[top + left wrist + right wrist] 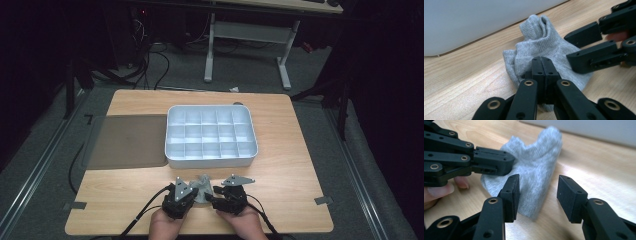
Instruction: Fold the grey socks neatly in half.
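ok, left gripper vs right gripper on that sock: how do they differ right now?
The left gripper has its jaws shut, pinching the grey sock; the right gripper has its jaws apart, with an edge of the sock between them and the pads not pressing it. In the high view the left gripper sits left of the sock, the right gripper to its right. Both are black, hand-held and low over the wooden table.

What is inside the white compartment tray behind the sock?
The tray shows bare white compartments in the high view. The front row's floors sit partly hidden behind its near wall. The sock lies outside, on the table.
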A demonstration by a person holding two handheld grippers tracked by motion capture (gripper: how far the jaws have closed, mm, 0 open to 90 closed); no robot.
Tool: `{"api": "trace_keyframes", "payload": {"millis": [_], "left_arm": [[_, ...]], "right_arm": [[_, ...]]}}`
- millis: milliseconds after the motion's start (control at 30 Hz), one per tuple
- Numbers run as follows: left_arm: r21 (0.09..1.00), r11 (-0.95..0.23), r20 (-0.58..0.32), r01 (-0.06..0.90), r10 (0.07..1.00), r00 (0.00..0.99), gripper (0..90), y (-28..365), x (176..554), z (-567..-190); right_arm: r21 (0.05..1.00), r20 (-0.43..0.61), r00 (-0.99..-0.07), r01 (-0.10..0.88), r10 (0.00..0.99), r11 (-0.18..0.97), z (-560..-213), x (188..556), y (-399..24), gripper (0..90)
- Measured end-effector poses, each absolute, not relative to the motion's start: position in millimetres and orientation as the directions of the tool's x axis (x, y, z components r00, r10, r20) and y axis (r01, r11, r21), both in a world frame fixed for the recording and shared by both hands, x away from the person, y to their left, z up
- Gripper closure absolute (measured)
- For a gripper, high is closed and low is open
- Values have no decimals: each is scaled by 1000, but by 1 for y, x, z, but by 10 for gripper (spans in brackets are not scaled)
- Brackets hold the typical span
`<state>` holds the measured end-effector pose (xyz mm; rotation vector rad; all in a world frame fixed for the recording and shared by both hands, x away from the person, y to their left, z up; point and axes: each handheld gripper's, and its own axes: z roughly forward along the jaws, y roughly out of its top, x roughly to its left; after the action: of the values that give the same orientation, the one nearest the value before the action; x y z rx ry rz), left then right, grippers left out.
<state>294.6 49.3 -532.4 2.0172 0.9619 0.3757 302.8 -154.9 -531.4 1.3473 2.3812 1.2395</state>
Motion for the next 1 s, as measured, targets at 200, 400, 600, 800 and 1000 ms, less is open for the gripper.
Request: {"api": "trace_keyframes", "payload": {"millis": [200,400,600,800,1000], "left_arm": [[798,-351,-75,490,749,659,899,49,293,-532],[800,-356,-65,484,749,659,900,48,292,-532],[800,-363,-56,478,748,662,900,47,292,-532],[799,-378,-42,468,741,671,900,46,291,-532],[798,-376,-47,471,741,670,900,46,291,-532]], "right_arm": [[713,265,-603,648,752,268,-532,302,-151,684],[725,253,-609,634,752,269,-531,300,-150,783],[763,225,-628,589,745,267,-525,293,-150,812],[810,189,-678,516,710,278,-515,284,-142,823],[802,196,-667,531,719,274,-518,287,-146,789]]}}
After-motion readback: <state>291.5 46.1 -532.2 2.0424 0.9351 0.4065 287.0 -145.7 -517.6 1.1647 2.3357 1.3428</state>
